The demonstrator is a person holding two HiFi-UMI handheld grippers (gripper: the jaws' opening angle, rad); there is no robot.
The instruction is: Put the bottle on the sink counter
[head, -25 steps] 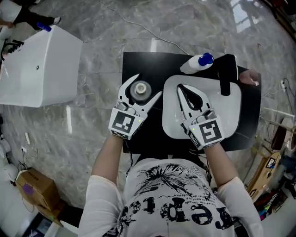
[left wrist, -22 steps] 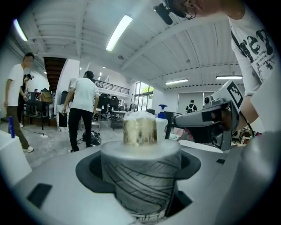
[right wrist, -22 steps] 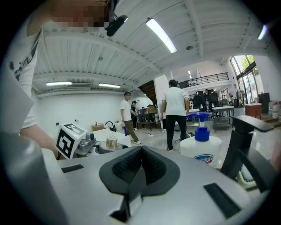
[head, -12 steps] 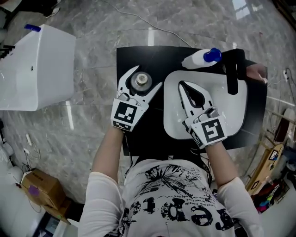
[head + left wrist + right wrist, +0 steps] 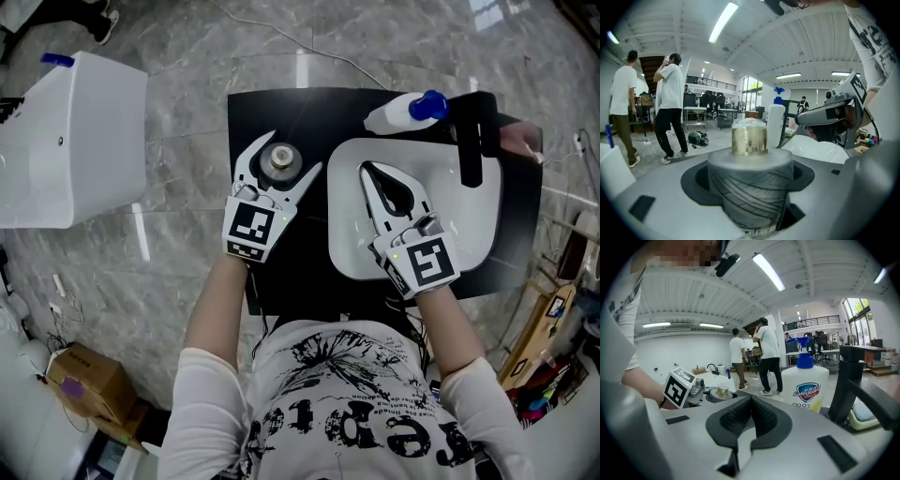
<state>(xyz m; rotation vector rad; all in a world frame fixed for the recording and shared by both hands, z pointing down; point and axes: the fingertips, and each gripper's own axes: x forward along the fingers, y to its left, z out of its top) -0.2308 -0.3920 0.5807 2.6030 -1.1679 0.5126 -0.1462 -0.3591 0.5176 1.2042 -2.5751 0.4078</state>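
Grey bottle, base behind left tongs

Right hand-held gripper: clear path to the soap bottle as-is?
Probably yes: the right hand-held gripper faces the soap bottle across bare basin, faucet off to the side. Its jaws are shut, so they must open first.

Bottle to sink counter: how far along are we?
Done: the grey ribbed bottle with a gold cap is over the black counter, left of the white basin. In hand: the left gripper is clamped on it. Left: confirm touchdown, release. The right gripper is shut, empty.
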